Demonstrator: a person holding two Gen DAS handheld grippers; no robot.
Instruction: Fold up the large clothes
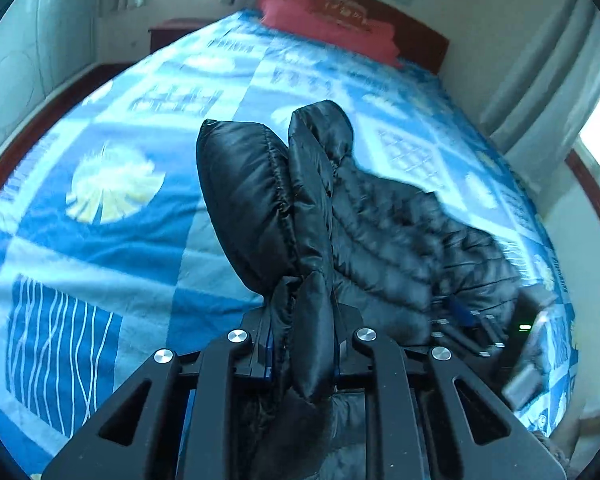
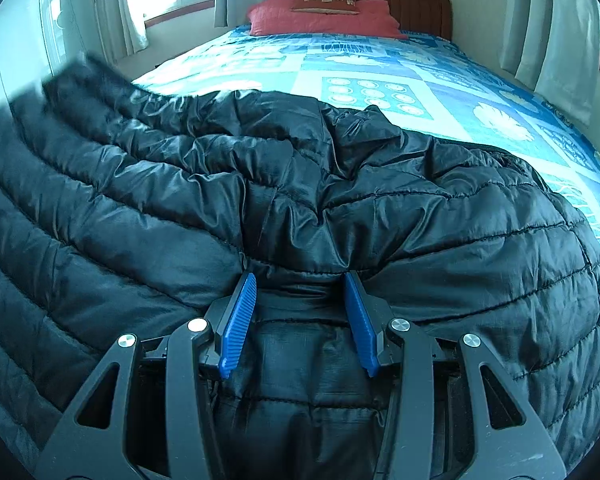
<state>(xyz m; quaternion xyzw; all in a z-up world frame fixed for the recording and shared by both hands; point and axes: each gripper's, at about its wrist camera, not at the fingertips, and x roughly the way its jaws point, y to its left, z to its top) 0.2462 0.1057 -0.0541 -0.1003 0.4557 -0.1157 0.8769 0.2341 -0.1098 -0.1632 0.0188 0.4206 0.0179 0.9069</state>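
The left gripper [image 1: 304, 320] pinches a puffy edge of the black jacket [image 2: 340, 200] – its length apparently runs rightward, where the right gripper [image 2: 300, 300], fingers spread, straddles a fold

Home bedroom: bed [image 2: 380, 64], pillow [image 2: 324, 22], curtains [image 2: 552, 20]

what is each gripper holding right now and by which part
The left gripper is shut on a puffy edge fold of the black jacket. The right gripper is open, its fingers astride the fabric, holding nothing.
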